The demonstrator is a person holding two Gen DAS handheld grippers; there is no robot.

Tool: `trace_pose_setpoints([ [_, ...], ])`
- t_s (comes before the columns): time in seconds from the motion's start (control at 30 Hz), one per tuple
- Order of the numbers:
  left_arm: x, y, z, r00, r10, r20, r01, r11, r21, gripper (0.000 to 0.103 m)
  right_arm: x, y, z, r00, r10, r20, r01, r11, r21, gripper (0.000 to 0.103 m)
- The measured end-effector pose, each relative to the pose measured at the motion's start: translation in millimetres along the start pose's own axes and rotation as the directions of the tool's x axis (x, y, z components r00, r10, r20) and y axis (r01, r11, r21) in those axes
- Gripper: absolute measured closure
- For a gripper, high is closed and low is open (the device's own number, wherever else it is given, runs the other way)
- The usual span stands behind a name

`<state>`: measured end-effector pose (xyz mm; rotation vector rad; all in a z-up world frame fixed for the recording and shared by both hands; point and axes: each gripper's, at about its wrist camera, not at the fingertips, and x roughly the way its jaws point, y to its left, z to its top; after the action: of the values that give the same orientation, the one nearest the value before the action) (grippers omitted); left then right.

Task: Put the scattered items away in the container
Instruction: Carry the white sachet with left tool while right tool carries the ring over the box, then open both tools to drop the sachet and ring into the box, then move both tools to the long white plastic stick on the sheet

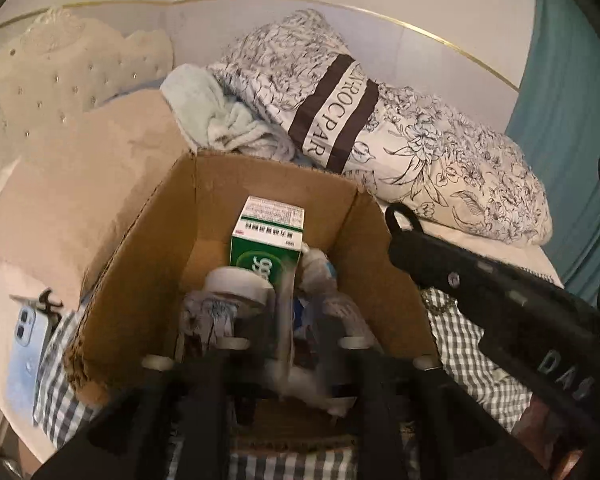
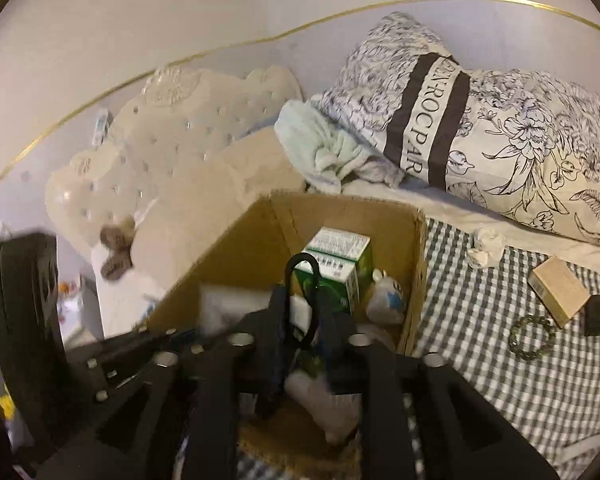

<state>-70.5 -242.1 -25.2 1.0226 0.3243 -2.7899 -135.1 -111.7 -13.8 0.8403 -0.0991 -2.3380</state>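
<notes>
An open cardboard box (image 1: pixel 140 264) stands on the bed. Inside it are a green carton (image 1: pixel 266 240), a white roll (image 1: pixel 236 284) and plastic-wrapped items. My left gripper (image 1: pixel 294 344) hangs open over the box's near side, with a blurred pale item (image 1: pixel 286 320) loose between its fingers. My right gripper (image 2: pixel 300 344) is open over the same box (image 2: pixel 236 248). A narrow black object with a loop (image 2: pixel 300 272) sits in its gap, and the pads stand clear of it. On the checked sheet to the right lie a crumpled tissue (image 2: pixel 486 246), a beige block (image 2: pixel 558 290), a small black item (image 2: pixel 598 314) and a bead bracelet (image 2: pixel 532 338).
A floral pillow (image 1: pixel 420 132), a pale blue towel (image 1: pixel 216 108) and beige cushions (image 1: pixel 80 184) crowd behind the box. A blue phone (image 1: pixel 28 344) lies left of it. The other gripper (image 1: pixel 500 308) reaches in from the right. A headboard (image 2: pixel 160 128) runs along the wall.
</notes>
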Motion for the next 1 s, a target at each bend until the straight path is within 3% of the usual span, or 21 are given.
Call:
trace_pose_setpoints([
  [0.03,0.0,-1.2,-0.6,0.999,0.032,0.018,-0.032,0.999,0.007,0.000,-2.4,-4.2,1.2,1.000,-0.011,0.029,0.011,1.000,0.018,0.027],
  [0.07,-2.4,-2.3,-2.0,0.997,0.052,0.054,-0.053,0.999,0.010,0.000,-6.5,-7.4,1.6,0.998,-0.024,0.065,0.022,0.999,0.030,0.021],
  [0.13,-3.2,-5.1,-3.1,0.997,0.044,0.065,-0.045,0.999,0.020,0.000,-14.6,-13.7,3.7,0.993,-0.026,0.115,0.022,0.999,0.034,0.021],
  [0.27,0.7,-10.1,-4.4,0.995,0.096,0.032,-0.097,0.995,0.027,0.000,-18.5,-24.5,9.7,0.994,-0.036,0.102,0.032,0.998,0.045,0.021],
  [0.47,-5.4,-29.4,-10.7,0.997,0.076,0.010,-0.076,0.997,0.028,0.000,-48.5,-56.8,-3.1,0.987,-0.108,0.118,0.098,0.991,0.090,0.021],
  [0.6,-12.4,-57.8,-18.2,1.000,0.028,-0.013,-0.028,0.999,0.015,0.000,-79.6,-80.5,-22.2,0.973,-0.199,0.117,0.190,0.978,0.087,0.021],
  [0.73,-14.0,-95.5,-26.5,0.996,-0.067,-0.055,0.068,0.998,0.019,0.000,-122.3,-106.6,-43.7,0.950,-0.285,0.125,0.281,0.959,0.048,0.021],
  [1.0,-5.0,-184.6,-50.2,0.982,-0.149,-0.114,0.165,0.976,0.140,0.000,-169.0,-178.9,-104.2,0.889,-0.457,-0.004,0.457,0.889,0.011,0.021],
])
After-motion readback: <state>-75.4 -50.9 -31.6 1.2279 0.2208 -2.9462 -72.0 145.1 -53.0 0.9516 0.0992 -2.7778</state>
